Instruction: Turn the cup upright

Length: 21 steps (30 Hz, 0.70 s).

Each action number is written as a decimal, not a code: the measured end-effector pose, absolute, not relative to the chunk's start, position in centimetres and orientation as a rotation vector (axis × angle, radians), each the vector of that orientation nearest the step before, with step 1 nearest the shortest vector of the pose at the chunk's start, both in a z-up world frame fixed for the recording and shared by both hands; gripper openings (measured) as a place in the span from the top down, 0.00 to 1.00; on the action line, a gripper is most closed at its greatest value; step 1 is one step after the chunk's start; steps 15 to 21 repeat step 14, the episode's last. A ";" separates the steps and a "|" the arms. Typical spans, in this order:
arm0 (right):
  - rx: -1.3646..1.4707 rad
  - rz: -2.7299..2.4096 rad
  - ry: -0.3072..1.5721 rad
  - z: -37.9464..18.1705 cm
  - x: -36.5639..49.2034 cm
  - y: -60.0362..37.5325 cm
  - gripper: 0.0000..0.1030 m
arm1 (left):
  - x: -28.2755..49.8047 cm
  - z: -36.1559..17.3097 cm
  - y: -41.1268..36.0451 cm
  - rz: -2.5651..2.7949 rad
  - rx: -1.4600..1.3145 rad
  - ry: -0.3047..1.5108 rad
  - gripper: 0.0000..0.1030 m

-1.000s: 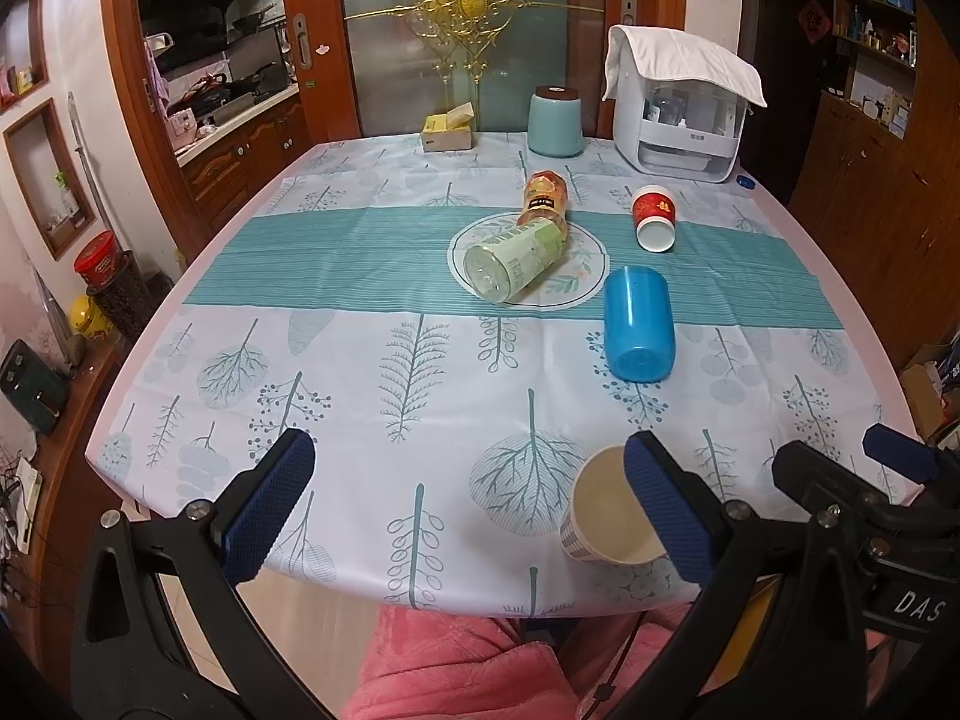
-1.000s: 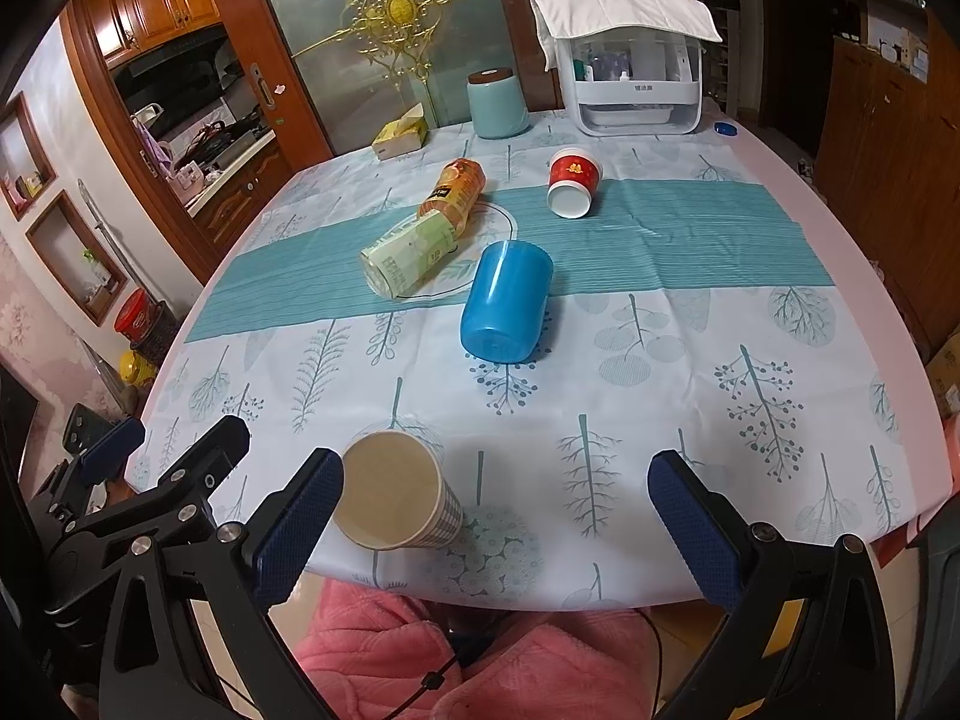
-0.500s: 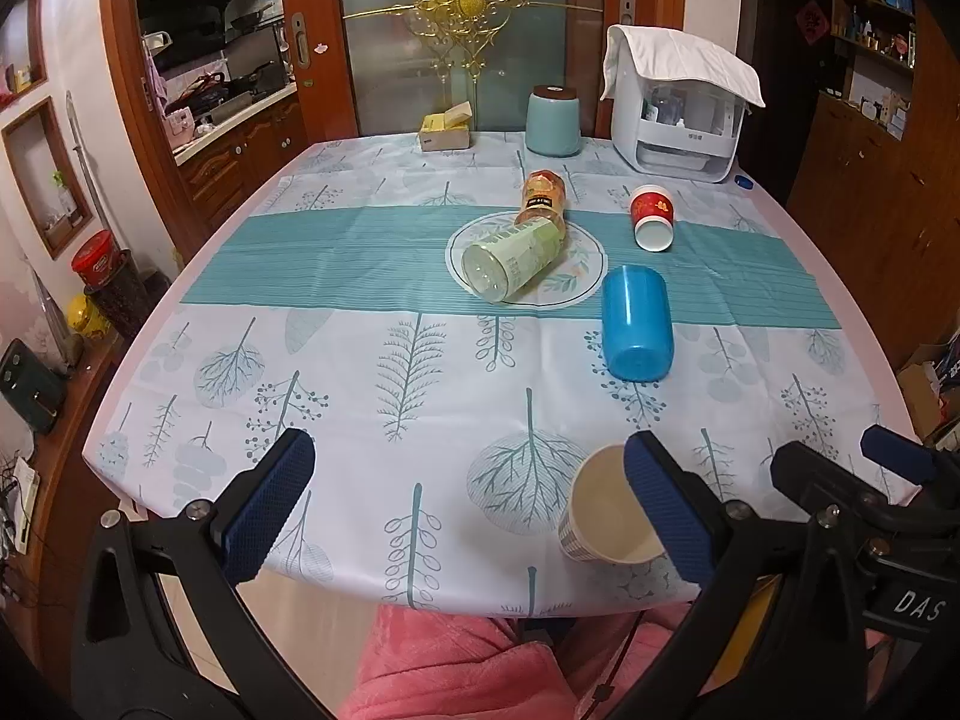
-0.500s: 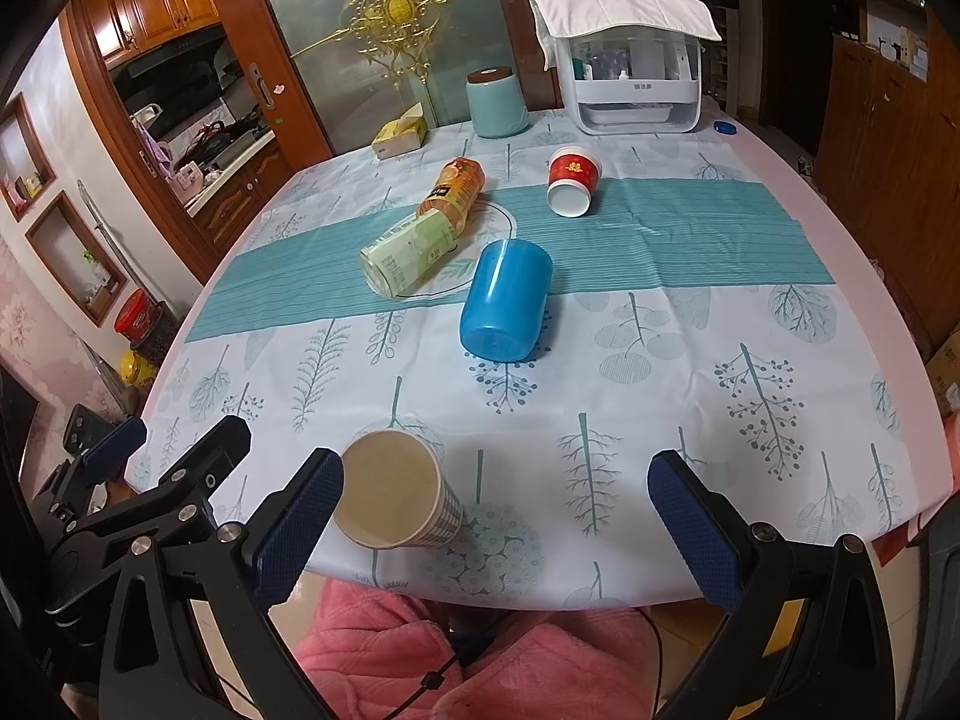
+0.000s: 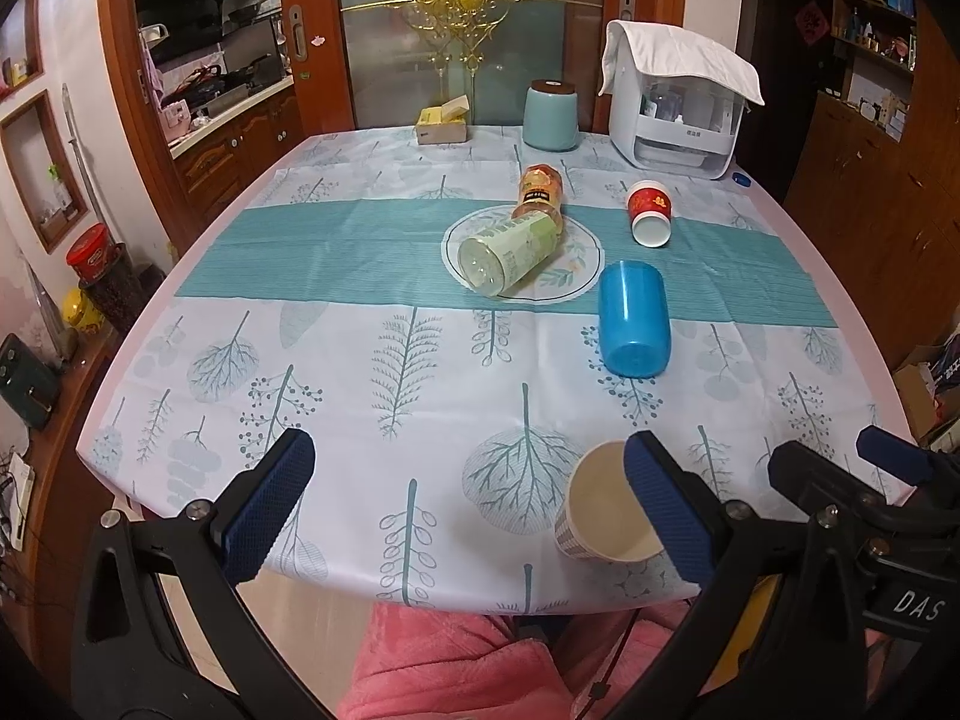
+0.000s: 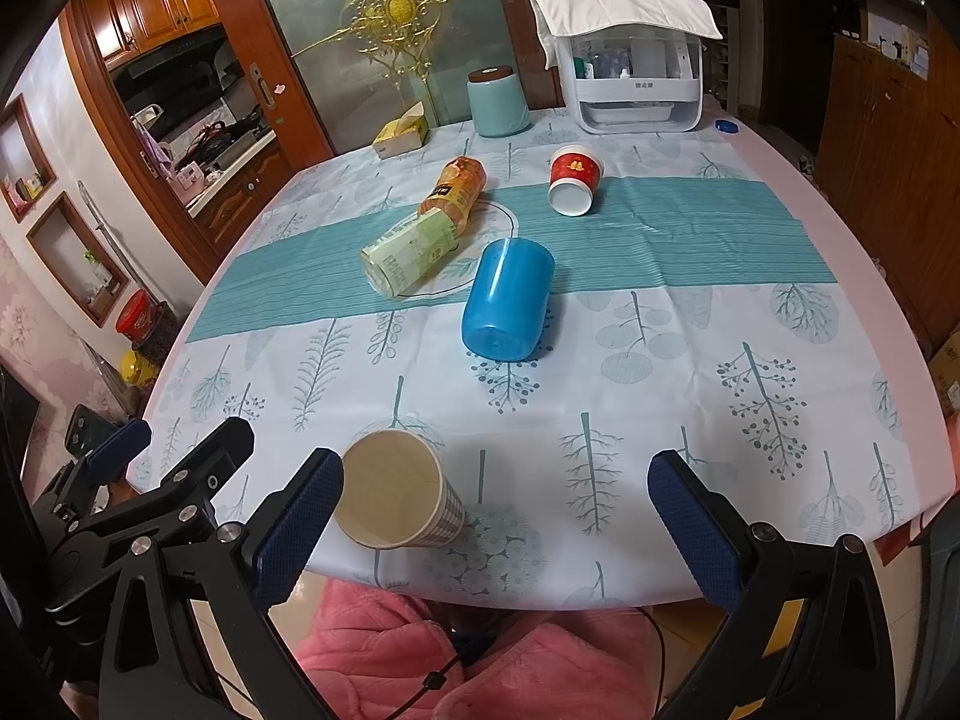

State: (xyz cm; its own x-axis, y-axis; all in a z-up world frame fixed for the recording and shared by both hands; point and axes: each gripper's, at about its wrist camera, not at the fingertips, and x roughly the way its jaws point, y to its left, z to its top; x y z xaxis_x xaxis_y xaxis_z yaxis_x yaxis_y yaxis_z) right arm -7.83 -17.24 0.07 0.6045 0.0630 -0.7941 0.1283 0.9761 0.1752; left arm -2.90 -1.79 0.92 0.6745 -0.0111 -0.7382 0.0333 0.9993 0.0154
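A blue plastic cup point(image 5: 633, 316) lies on its side mid-table, base toward me; it also shows in the right wrist view point(image 6: 506, 306). A paper cup point(image 5: 606, 511) lies on its side at the near table edge, mouth toward me, also in the right wrist view point(image 6: 396, 489). A red paper cup point(image 5: 649, 213) lies tipped farther back, also in the right wrist view point(image 6: 573, 188). My left gripper point(image 5: 468, 504) is open, its right finger in front of the paper cup. My right gripper point(image 6: 495, 516) is open, the paper cup beside its left finger.
A green bottle point(image 5: 510, 253) and an orange jar point(image 5: 542, 187) lie on their sides on a round mat. At the table's back stand a teal canister point(image 5: 550, 116), a tissue box point(image 5: 443, 122) and a white appliance point(image 5: 675, 114). Cabinets stand at right.
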 end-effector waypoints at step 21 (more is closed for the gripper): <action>0.226 -0.037 0.925 0.0 -7.8 -17.5 0.00 | -2.8 0.8 -1.8 -0.027 0.028 0.833 0.01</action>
